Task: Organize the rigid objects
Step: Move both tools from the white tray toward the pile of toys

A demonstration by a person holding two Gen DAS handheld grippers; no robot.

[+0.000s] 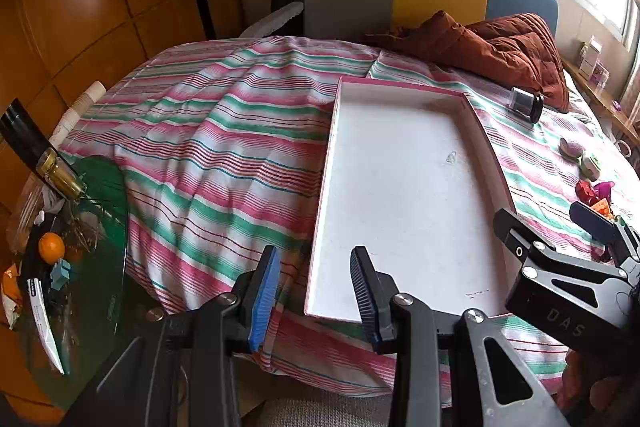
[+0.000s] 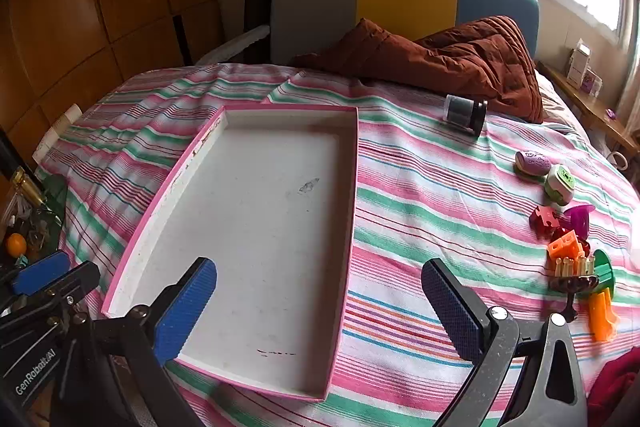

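Toys (image 2: 568, 247) partly cut off at right, tray (image 2: 256, 227) empty, left tongs (image 1: 314, 291) and right tongs (image 2: 320, 311) spread, holding nothing

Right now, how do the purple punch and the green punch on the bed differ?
The purple punch is oval, with a patterned lilac top, and lies nearer the jar. The green punch is white-bodied with a green top and sits nearer the toy pile. Both are small, rest on the striped sheet side by side, outside the tray.

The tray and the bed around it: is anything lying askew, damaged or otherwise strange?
The dark jar lies on its side near the brown quilt. The tray has brownish scuffs along its left rim and small dark marks on its floor. Nothing is spilled.
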